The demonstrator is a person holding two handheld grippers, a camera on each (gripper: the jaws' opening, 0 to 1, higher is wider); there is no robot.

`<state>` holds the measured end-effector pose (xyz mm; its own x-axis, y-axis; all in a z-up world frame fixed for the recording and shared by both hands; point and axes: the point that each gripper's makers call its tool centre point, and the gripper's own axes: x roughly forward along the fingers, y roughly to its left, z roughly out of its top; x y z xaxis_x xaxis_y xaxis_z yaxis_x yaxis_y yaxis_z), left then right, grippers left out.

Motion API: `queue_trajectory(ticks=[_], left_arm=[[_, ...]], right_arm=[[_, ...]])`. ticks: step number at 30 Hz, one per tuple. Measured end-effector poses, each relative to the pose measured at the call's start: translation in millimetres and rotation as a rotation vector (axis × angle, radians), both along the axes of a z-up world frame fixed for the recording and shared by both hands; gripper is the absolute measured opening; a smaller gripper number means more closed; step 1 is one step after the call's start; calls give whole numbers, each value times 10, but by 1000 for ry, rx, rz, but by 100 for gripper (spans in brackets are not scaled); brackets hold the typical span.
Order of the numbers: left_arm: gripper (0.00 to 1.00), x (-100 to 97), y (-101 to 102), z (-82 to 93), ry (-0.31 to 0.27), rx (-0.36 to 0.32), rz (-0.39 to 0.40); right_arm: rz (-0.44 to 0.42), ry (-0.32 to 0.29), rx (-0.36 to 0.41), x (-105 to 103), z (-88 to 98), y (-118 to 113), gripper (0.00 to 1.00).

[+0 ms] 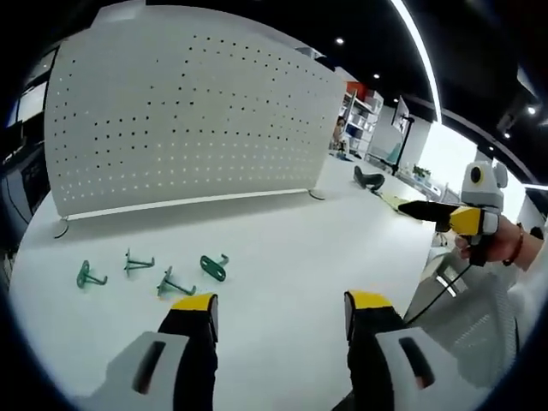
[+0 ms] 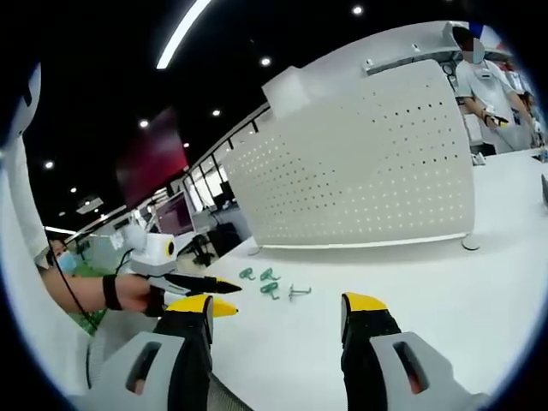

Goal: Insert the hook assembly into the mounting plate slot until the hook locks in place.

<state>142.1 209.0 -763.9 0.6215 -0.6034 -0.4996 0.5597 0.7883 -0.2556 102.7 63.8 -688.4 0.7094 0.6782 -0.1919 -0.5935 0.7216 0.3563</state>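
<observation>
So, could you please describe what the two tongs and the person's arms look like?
Both tongs, left and right, have black jaws with yellow tips on grey bodies. A thin black cable hangs from the right one. The person wears a dark wristband.

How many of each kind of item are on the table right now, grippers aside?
Green hooks: 4, lying loose on the table
White perforated mounting plate: 1, standing upright behind the hooks
Dark curved object at the far table edge: 1, too small to identify
Total: 6
</observation>
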Motion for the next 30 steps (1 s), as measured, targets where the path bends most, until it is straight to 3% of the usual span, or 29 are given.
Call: queue_trajectory(ticks=[18,24,30], left_arm=[[45,273,71,-241,88,20,99],[38,346,50,-272,85,28,100],[37,423,34,-359,98,47,113]], right_arm=[[15,35,14,28,-115,-2,61],[-4,49,21,20,-153,-54,60],[-13,49,16,0,-157,-97,60]])
